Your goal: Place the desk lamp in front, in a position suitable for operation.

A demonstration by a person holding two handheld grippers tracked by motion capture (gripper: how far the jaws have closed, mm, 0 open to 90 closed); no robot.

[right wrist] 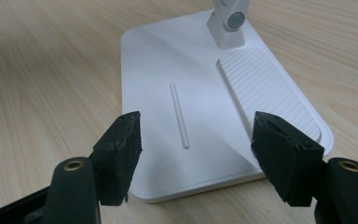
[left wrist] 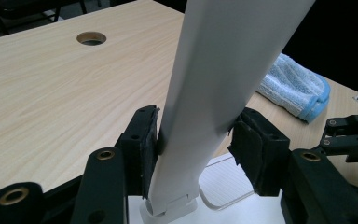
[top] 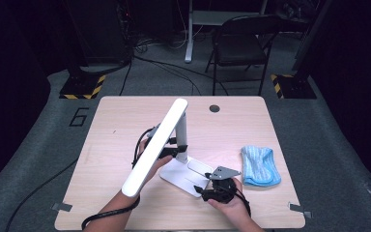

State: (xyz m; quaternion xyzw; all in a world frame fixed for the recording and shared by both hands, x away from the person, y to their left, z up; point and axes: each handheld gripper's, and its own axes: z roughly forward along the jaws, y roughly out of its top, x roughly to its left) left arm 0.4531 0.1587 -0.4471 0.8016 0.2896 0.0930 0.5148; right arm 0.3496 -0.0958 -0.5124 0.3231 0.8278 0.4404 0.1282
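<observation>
So the white desk lamp (top: 174, 145) is being worked on with both grippers on the wooden table (top: 116, 125). Its upright arm (left wrist: 205, 116) is being squeezed by the left gripper (left wrist: 196, 144): the pads are sitting on either side of it, the left pad (left wrist: 147, 149) is pressed flat on the arm and the right one is touching its edge, so the jaws are being kept about halfway shut by the arm between them. Over at the right gripper (right wrist: 196, 140), the jaws are being held wide apart with nothing gripped; the lamp's flat base (right wrist: 168, 74) is lying just past the fingertips, its near edge between them, untouched as far as can be seen. A blue cloth (top: 260, 166) is lying off to the outer side of the right gripper.
</observation>
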